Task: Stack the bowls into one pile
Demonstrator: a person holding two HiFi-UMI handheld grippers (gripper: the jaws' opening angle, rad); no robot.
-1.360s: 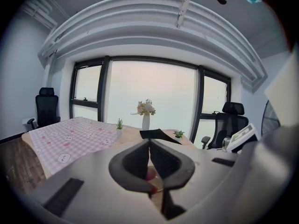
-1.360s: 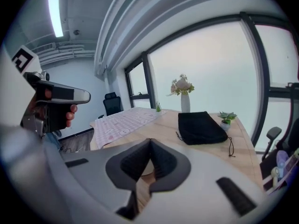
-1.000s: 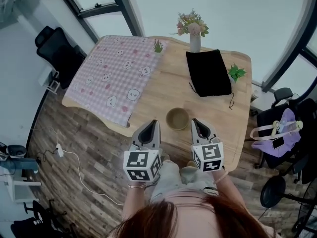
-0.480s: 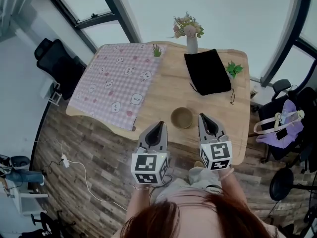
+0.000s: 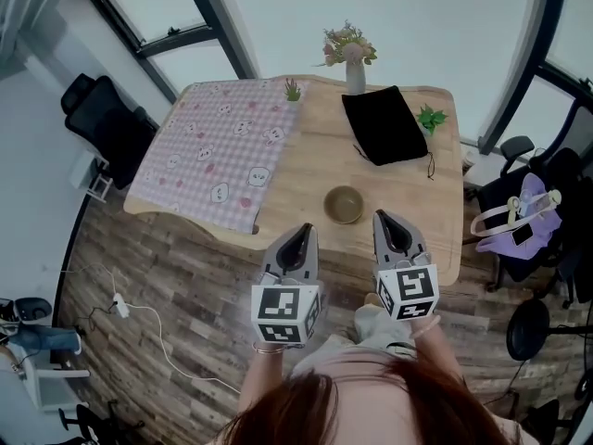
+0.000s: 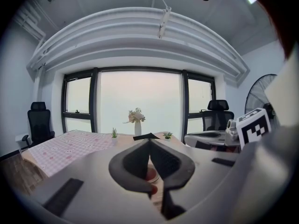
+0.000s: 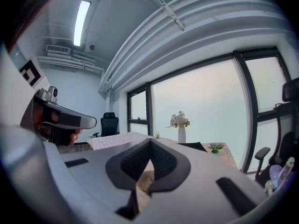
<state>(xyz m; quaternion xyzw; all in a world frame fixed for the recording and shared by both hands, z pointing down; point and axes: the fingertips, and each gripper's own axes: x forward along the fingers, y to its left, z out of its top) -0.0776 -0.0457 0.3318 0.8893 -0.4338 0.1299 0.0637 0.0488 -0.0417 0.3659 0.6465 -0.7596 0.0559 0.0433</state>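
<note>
One tan bowl (image 5: 344, 204), or a pile that reads as one from above, stands on the wooden table (image 5: 315, 170) near its front edge. Both grippers hang in front of that edge, apart from the bowl and pointing at the table. My left gripper (image 5: 301, 231) is to the bowl's lower left, my right gripper (image 5: 383, 216) to its lower right. Each has its jaws shut tip to tip with nothing held. In the left gripper view the closed jaws (image 6: 149, 141) hide most of the table. The right gripper view shows its closed jaws (image 7: 150, 141) in the same way.
A pink checked cloth (image 5: 222, 151) covers the table's left half. A black pouch (image 5: 384, 126), a flower vase (image 5: 355, 74) and two small plants (image 5: 428, 117) stand at the back. Office chairs (image 5: 97, 100) and a bag (image 5: 523, 230) flank the table on the wooden floor.
Both grippers have drawn back from beside the bowl toward the person and risen, staying shut. The bowl has stayed on the table.
</note>
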